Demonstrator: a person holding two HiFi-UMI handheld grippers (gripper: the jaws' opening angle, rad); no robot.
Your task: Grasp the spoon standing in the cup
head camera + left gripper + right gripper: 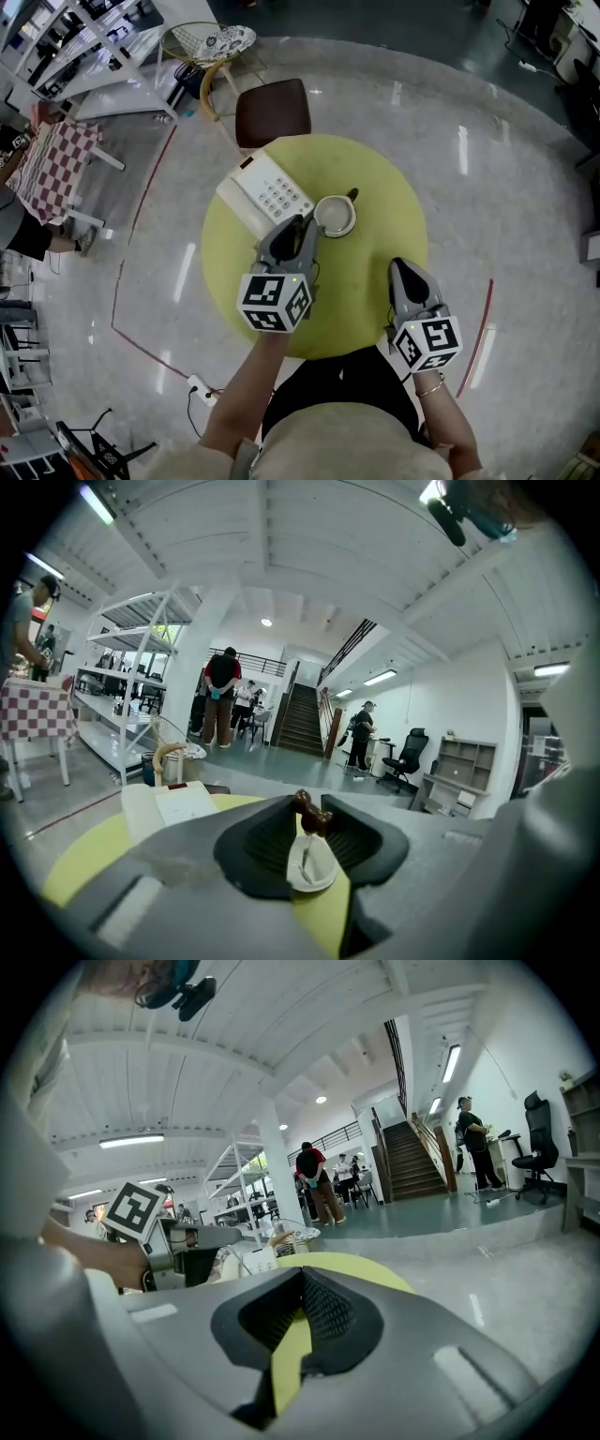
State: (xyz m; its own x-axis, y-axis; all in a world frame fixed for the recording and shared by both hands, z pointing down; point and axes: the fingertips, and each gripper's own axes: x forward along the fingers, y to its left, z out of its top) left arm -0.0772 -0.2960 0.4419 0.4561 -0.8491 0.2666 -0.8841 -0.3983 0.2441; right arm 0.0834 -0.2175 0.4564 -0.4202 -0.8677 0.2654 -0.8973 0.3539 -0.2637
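Observation:
A white cup point(335, 216) stands near the middle of the round yellow-green table point(384, 187). A spoon with a dark knobbed handle point(352, 195) leans in it toward the far side. My left gripper point(305, 225) hovers just left of the cup, its tips near the rim. In the left gripper view its jaws stand apart, and through the gap I see the cup point(311, 866) and the spoon handle point(312, 815) beyond them, untouched. My right gripper point(397, 266) is over the table's near right part, away from the cup, tips together on nothing point(302, 1274).
A white keypad device point(265, 195) lies on the table just left of the cup, beside the left gripper. A brown stool point(272, 111) stands behind the table. Shelving and a checkered table point(56, 164) stand at the far left; people stand in the distance.

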